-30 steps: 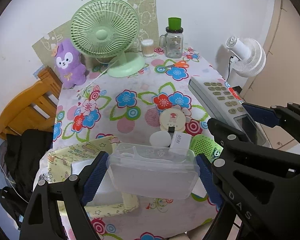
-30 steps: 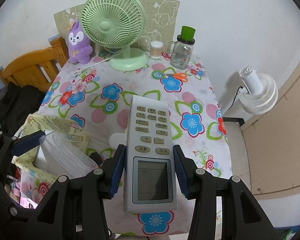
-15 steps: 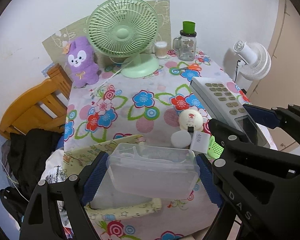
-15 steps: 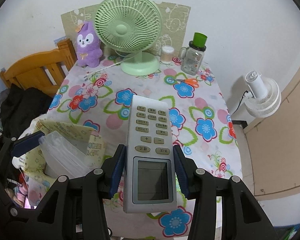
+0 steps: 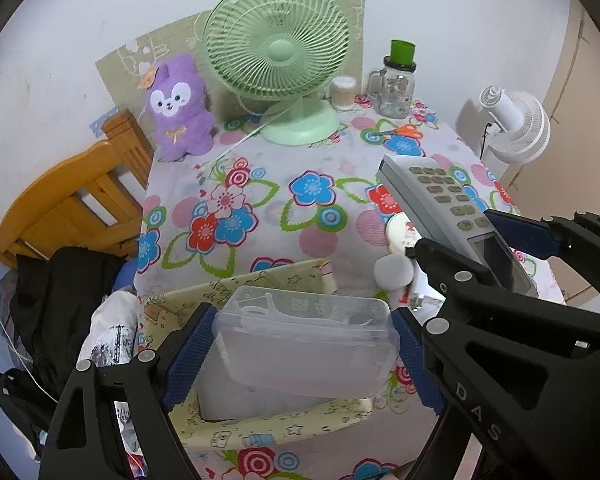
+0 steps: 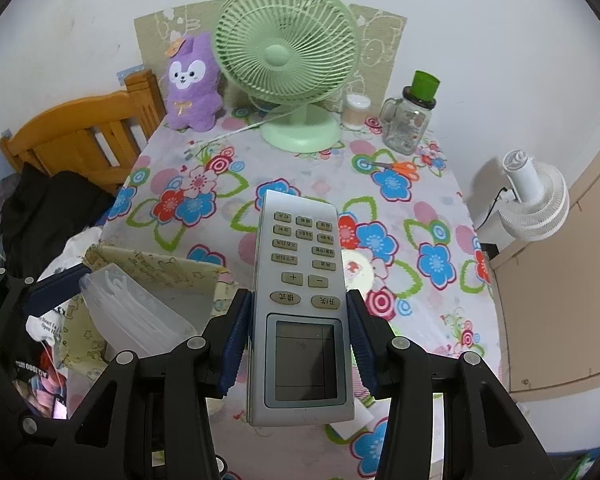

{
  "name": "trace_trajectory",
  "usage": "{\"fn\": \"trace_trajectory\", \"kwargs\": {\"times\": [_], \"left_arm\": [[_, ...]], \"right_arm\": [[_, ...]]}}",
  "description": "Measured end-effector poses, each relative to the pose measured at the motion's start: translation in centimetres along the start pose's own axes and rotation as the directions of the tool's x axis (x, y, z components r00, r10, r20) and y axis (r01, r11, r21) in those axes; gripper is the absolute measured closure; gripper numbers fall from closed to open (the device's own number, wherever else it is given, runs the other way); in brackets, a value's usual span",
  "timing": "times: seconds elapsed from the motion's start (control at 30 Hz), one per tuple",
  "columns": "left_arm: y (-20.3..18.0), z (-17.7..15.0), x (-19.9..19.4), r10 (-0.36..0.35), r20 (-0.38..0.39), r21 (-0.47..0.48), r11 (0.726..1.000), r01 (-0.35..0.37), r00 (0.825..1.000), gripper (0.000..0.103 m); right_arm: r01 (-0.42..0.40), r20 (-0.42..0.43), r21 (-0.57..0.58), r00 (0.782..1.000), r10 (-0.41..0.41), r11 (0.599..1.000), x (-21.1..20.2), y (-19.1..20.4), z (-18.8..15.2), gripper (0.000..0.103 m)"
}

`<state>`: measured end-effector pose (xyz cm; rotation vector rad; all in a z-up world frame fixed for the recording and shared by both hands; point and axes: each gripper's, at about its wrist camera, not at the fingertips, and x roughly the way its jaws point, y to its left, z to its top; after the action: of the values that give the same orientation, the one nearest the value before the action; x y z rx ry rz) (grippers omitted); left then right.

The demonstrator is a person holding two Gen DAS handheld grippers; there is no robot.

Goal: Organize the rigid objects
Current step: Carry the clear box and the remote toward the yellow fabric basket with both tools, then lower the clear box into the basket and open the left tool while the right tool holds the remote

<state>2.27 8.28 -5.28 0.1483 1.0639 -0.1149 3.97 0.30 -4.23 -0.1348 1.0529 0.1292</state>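
Left hand-held gripper (image 5: 302, 354): clenched on the clear box (image 5: 304, 344), pads pressing its two short ends; the wide span suits the box's length and keeps it level.
Right hand-held gripper (image 6: 298, 350): clenched on the remote (image 6: 300, 304), pads at both sides of its lower half beside the screen, so the button end sticks out forward.
Clear box: in the air over the open yellow bin (image 5: 260, 432) at the near left corner of the bench (image 5: 268, 184); a pale thing already lies inside under it. My guess is the box goes in there.
Remote: in the air above the bench's middle, to the right of the bin, touching nothing but the pads.
Bin: soft fabric walls, top open; its place at the bench edge makes it easy to reach from above.
Left on the bench: a round tin (image 6: 358, 270) and small white items near the remote, not yet sorted.
Back of bench: fan (image 5: 278, 56), plush (image 5: 178, 108), jar (image 5: 396, 84), scissors (image 6: 400, 168), apart from the sorting area.
Risk: the soft bin wall may fold if the box catches it.
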Motion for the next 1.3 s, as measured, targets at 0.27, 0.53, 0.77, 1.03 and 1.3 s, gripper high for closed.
{"fn": "trace_trajectory", "kwargs": {"times": [0.27, 0.53, 0.77, 1.03, 1.3], "left_arm": [[2.6, -0.8, 1.6, -0.001, -0.040, -0.020, 1.000, 0.000, 0.999, 0.014], [4.7, -2.0, 3.7, -0.012, -0.090, -0.033, 0.999, 0.009, 0.996, 0.014], [6.2, -3.2, 5.3, -0.014, -0.140, -0.040, 0.999, 0.009, 0.990, 0.014], [6.7, -4.1, 7.3, -0.022, -0.186, -0.020, 1.000, 0.018, 0.982, 0.014], [7.4, -4.7, 8.5, -0.023, -0.213, -0.017, 1.000, 0.020, 0.977, 0.014]], "right_arm": [[-0.015, -0.039, -0.019, 0.999, 0.014, 1.000, 2.0, 2.7, 0.3, 0.053], [-0.024, -0.086, -0.030, 0.996, 0.022, 0.999, 4.5, 5.1, -0.1, 0.053], [-0.039, -0.134, -0.030, 0.990, 0.035, 0.999, 6.4, 6.7, -0.6, 0.053], [-0.023, -0.190, 0.004, 0.981, 0.023, 1.000, 8.6, 7.4, -1.6, 0.053], [-0.010, -0.222, 0.019, 0.975, 0.013, 1.000, 9.9, 8.1, -2.0, 0.053]]}}
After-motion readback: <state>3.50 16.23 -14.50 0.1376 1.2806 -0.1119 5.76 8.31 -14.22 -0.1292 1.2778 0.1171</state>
